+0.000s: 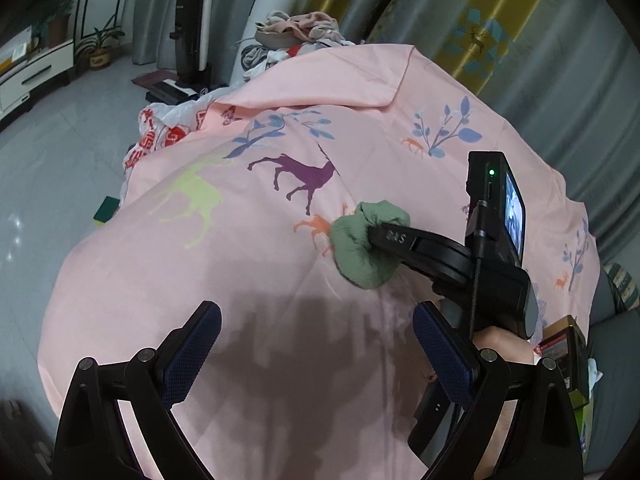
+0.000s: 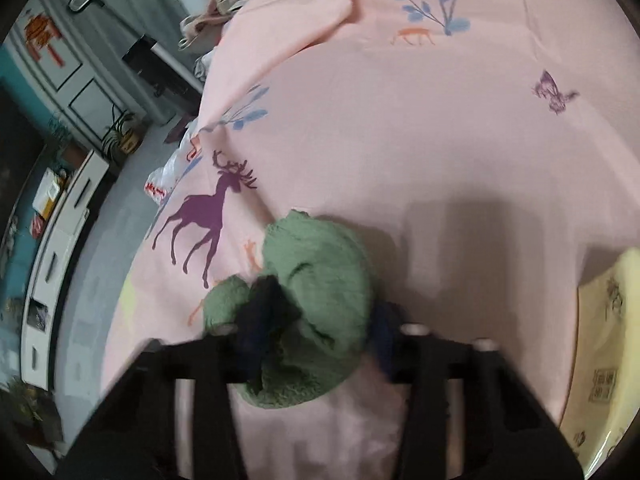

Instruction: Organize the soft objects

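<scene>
Work surface: a pink sheet printed with deer and leafy sprigs, spread over a raised, rounded bulk; one corner is folded back at the far edge. Prints counted from the left wrist view: one purple deer, one pale yellow-green deer, several small orange deer, at least three blue sprigs. Room: grey tiled floor, grey curtains with yellow-patterned panels, a white low cabinet along the wall, one potted plant beside a panelled door, one upright black-and-white appliance standing past the far end of the sheet. A heap of mixed clothing sits piled beyond the folded corner; what holds it cannot be told. One white plastic bag with red print lies just off the sheet's left edge; its contents are hidden. A yellowish box with printed characters shows at the right edge of the right wrist view, interior not visible. Soft objects in play: one, a green sock bundle, rolled up, resting on the sheet just beside an orange deer and near the purple one. Right gripper: fingers closed around the green bundle, which bulges out between and above them; that view is motion-blurred. Left gripper: jaws spread wide, blue pads facing each other, nothing between them, hanging above shadowed bare sheet near the bundle.
</scene>
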